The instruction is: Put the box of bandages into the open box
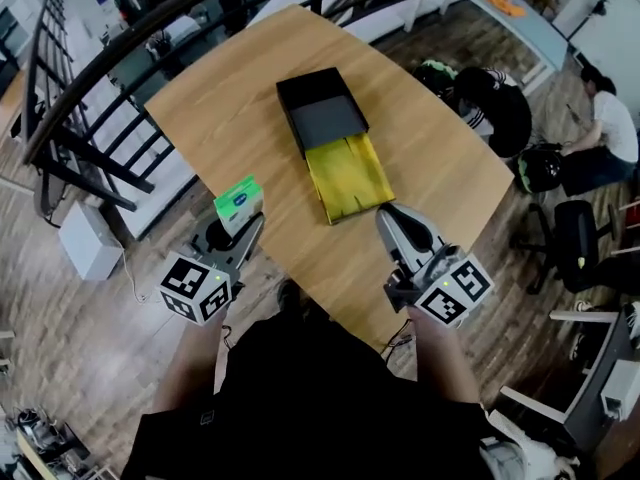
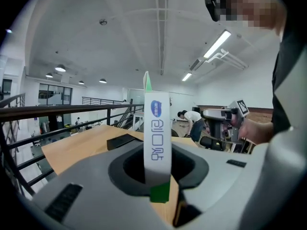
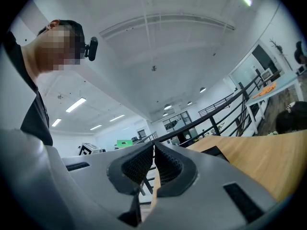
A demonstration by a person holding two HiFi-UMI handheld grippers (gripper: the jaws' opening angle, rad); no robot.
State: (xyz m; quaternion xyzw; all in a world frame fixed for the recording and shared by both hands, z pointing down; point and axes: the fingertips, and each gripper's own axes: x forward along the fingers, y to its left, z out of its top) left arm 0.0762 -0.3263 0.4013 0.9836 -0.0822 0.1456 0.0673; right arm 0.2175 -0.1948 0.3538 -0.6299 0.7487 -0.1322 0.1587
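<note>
The box of bandages (image 1: pixel 240 202), green and white, is clamped upright in my left gripper (image 1: pixel 244 225) at the near left edge of the round wooden table (image 1: pixel 230 118). In the left gripper view the box of bandages (image 2: pixel 157 128) stands edge-on between the jaws of my left gripper (image 2: pixel 159 170). The open black box (image 1: pixel 322 111) lies mid-table with its yellow flap (image 1: pixel 349 177) folded toward me. My right gripper (image 1: pixel 387 215) hovers over the near right part of the table, shut and empty; in its own view the right gripper (image 3: pixel 153 153) has its ribbed pads together.
A black railing (image 1: pixel 80 118) curves round the table's left and far sides. Bags (image 1: pixel 495 103), office chairs (image 1: pixel 570 243) and a seated person (image 1: pixel 605 128) are on the floor to the right. A white unit (image 1: pixel 88 240) stands on the floor at left.
</note>
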